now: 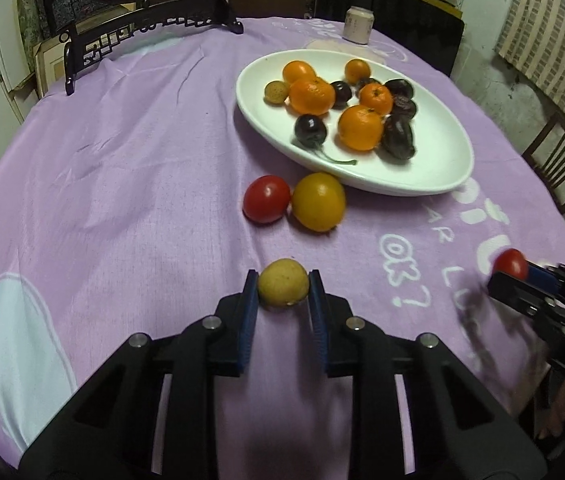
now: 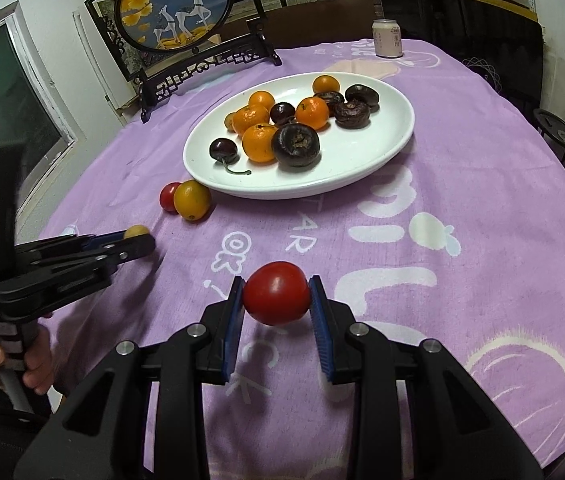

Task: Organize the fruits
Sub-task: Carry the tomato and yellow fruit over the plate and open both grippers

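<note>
Left gripper (image 1: 283,286): your jaws clamp 1 yellow fruit (image 1: 283,282).
Right gripper (image 2: 276,300): your jaws clamp 1 red tomato (image 2: 276,293).
Plate (image 2: 366,160): 5 oranges, several dark fruits.
Cloth (image 1: 122,184): 1 tomato (image 1: 266,199) touching 1 yellow-orange fruit (image 1: 318,201), beside plate.

Right tool (image 1: 522,276) blurred, cut by frame edge (left wrist view); can (image 1: 357,24) label unreadable.
</note>
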A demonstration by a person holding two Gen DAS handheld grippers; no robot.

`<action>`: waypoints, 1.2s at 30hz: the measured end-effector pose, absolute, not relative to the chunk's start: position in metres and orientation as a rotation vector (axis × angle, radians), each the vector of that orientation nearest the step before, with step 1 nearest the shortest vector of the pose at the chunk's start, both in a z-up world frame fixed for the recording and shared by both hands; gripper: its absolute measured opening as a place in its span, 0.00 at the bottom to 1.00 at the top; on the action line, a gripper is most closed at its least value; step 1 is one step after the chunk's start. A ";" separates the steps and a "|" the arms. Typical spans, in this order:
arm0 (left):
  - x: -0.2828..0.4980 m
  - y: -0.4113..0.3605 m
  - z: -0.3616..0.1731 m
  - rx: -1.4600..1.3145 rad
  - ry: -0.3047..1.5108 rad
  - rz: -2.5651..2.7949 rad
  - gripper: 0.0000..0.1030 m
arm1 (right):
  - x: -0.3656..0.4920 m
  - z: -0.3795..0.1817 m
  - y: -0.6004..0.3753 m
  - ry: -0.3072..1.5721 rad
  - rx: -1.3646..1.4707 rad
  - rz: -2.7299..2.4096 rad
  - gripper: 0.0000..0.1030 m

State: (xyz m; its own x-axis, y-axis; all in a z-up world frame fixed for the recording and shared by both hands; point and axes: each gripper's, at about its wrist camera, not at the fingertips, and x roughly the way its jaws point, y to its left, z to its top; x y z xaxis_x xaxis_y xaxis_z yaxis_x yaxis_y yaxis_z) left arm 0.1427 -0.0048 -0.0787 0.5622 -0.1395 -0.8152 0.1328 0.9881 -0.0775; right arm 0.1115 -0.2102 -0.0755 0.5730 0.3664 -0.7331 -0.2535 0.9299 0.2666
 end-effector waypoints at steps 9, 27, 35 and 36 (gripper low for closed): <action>0.145 -0.017 -0.030 0.016 0.877 -0.239 0.24 | 0.132 -0.057 -0.216 0.855 0.123 0.355 0.31; 0.358 -0.082 -0.035 0.054 0.932 -0.199 0.25 | 0.290 -0.062 -0.237 0.883 0.052 0.220 0.31; 0.368 -0.092 -0.042 0.062 0.943 -0.209 0.43 | 0.294 -0.065 -0.239 0.875 0.044 0.194 0.51; 0.364 -0.090 -0.037 0.058 0.932 -0.214 0.52 | 0.291 -0.061 -0.239 0.862 0.045 0.185 0.54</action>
